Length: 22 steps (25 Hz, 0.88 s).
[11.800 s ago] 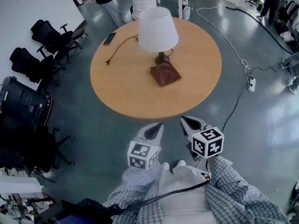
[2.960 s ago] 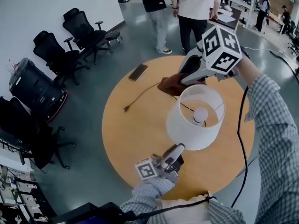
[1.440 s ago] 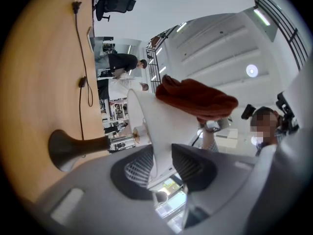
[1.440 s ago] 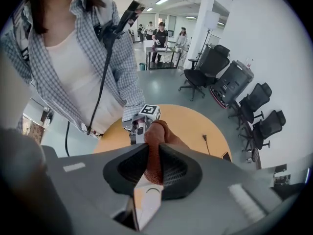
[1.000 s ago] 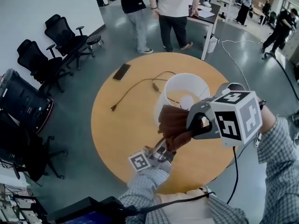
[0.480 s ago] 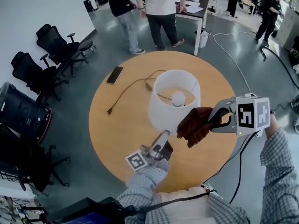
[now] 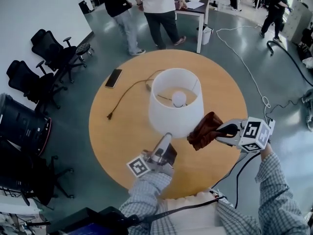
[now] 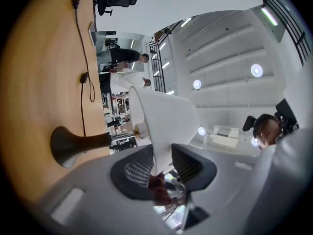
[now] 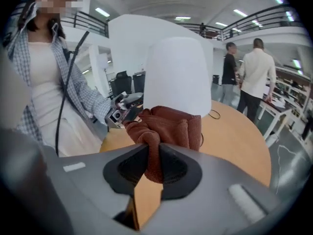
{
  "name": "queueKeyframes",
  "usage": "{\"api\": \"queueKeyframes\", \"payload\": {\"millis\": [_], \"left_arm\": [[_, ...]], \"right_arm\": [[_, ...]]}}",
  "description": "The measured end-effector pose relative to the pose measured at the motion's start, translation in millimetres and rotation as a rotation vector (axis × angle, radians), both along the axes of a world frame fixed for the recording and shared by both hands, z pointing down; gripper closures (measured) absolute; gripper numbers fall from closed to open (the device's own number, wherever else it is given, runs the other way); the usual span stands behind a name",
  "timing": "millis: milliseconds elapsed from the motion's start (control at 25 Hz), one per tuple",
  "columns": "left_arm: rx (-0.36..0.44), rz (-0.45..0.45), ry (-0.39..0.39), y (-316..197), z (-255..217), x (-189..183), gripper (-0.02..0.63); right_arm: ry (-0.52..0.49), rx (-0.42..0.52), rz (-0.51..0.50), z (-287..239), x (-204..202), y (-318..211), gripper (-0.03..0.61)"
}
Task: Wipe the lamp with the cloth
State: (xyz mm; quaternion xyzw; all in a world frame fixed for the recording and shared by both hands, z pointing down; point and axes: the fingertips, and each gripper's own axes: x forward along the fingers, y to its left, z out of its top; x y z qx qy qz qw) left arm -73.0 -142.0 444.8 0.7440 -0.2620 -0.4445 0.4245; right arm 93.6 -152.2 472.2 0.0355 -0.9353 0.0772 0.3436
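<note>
The lamp's white shade (image 7: 175, 102) stands on the round wooden table (image 7: 122, 131), with its bulb (image 7: 179, 99) showing from above. My left gripper (image 7: 165, 140) is shut on the shade's near lower rim (image 8: 159, 155); the lamp's dark base (image 8: 68, 146) shows in the left gripper view. My right gripper (image 7: 218, 129) is shut on the bunched brown cloth (image 7: 204, 129), which sits at the shade's lower right side. In the right gripper view the cloth (image 9: 168, 124) rises from the jaws just in front of the shade (image 9: 176, 77).
A phone (image 7: 113, 78) and the lamp's cord (image 7: 128, 91) with its plug lie on the table's far left. Office chairs (image 7: 51, 48) stand at the left. Two people (image 7: 156, 6) stand beyond the table. A cable (image 7: 247, 72) runs over the floor at the right.
My right gripper has swung down and to the right with the cloth, rolling over, from in front of the shade to its lower right side. The left gripper keeps its hold on the rim.
</note>
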Motion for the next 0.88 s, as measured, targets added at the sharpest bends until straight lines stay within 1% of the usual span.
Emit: {"api": "queueKeyframes", "payload": {"millis": [120,200,360,440,520,600,640,680,800,880], "left_arm": [[0.002,-0.003,0.0,1,-2,0,0.497],[0.001,-0.002,0.001,3,-3,0,0.497],[0.0,-0.003,0.001,5,-3,0,0.497],[-0.002,-0.001,0.004,5,-4,0,0.497],[-0.005,0.003,-0.008,5,-4,0,0.495],[-0.01,0.008,-0.058,7,-3,2,0.482],[-0.018,0.011,-0.092,9,-1,3,0.46],[-0.034,0.012,-0.122,11,2,4,0.444],[-0.093,0.009,-0.192,21,11,-4,0.423],[-0.102,-0.007,-0.263,31,9,-15,0.412]], "right_arm": [[-0.051,-0.012,0.16,35,-8,12,0.514],[-0.044,-0.038,0.216,66,-20,33,0.514],[0.037,-0.125,0.252,135,-40,78,0.514],[0.07,-0.163,0.269,156,-45,92,0.514],[0.114,-0.18,0.267,172,-49,103,0.514],[0.156,-0.18,0.256,183,-52,109,0.514],[0.166,-0.178,0.256,185,-55,111,0.514],[0.168,-0.178,0.263,185,-57,111,0.514],[0.164,-0.185,0.283,182,-62,109,0.514],[0.162,-0.194,0.282,183,-62,110,0.514]]}}
